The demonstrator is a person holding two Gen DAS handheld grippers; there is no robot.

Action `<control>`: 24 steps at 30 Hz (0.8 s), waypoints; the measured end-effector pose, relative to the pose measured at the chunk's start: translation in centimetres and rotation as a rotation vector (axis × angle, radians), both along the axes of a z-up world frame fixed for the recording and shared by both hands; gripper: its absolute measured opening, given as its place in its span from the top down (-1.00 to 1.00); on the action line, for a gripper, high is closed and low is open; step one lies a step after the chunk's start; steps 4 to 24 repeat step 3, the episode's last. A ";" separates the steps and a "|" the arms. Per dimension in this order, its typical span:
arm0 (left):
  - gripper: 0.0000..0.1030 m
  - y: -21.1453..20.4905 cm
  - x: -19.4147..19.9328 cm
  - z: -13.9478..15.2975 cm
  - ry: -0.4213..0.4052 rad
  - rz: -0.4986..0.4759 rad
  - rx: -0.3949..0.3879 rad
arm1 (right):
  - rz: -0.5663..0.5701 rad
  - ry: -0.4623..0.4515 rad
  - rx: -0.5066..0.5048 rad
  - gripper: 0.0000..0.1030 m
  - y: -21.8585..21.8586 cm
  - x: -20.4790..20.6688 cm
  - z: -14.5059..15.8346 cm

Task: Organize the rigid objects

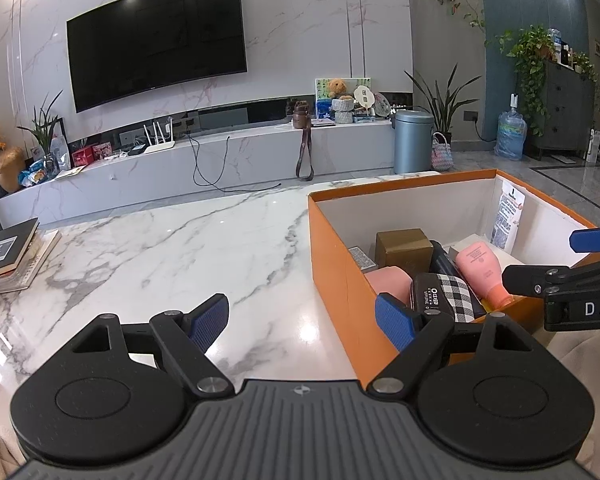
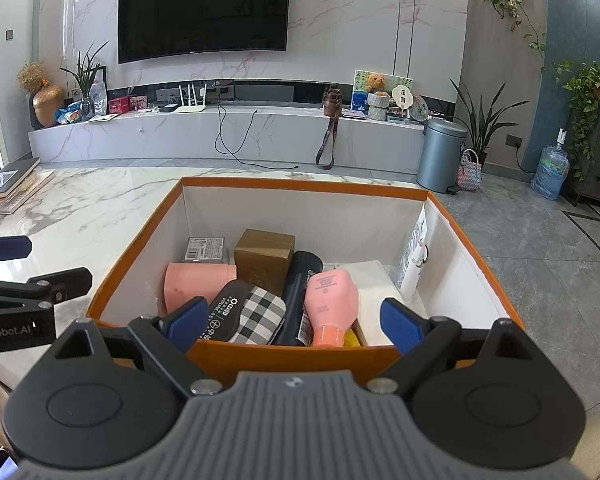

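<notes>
An orange box point(image 2: 148, 236) with white inner walls stands on the marble table point(image 1: 180, 248). Inside lie a pink bottle point(image 2: 330, 300), a dark bottle point(image 2: 300, 296), a checkered case point(image 2: 248, 314), a pink cup point(image 2: 196, 280), a brown carton point(image 2: 264, 258) and a small labelled packet point(image 2: 204, 249). My right gripper point(image 2: 296, 322) hangs open over the box's near wall, nothing between its blue pads. My left gripper point(image 1: 304, 322) is open above the table, its right finger point(image 1: 394, 322) at the box's point(image 1: 332, 264) left wall. The right gripper's fingers point(image 1: 592, 239) show at the right edge of the left wrist view.
A stack of books point(image 1: 8, 256) lies at the table's left edge. Beyond the table are a TV console point(image 1: 220, 160), a grey bin point(image 1: 412, 140) and a water jug point(image 1: 510, 136) on the tiled floor. Bare marble stretches left of the box.
</notes>
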State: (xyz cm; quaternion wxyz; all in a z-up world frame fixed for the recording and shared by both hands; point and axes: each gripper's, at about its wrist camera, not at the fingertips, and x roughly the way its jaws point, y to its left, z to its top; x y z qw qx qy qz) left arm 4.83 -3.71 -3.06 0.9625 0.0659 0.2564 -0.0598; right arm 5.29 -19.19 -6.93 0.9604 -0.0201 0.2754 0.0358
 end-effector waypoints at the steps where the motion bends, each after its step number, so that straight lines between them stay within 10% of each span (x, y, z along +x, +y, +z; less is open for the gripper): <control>1: -0.89 0.0 0.0 0.0 -0.001 0.001 0.000 | 0.000 0.000 0.000 -0.78 0.0 0.0 0.0; 24: -0.89 0.0 0.0 0.0 0.000 0.001 0.000 | 0.000 0.000 0.000 -0.78 0.0 0.0 0.0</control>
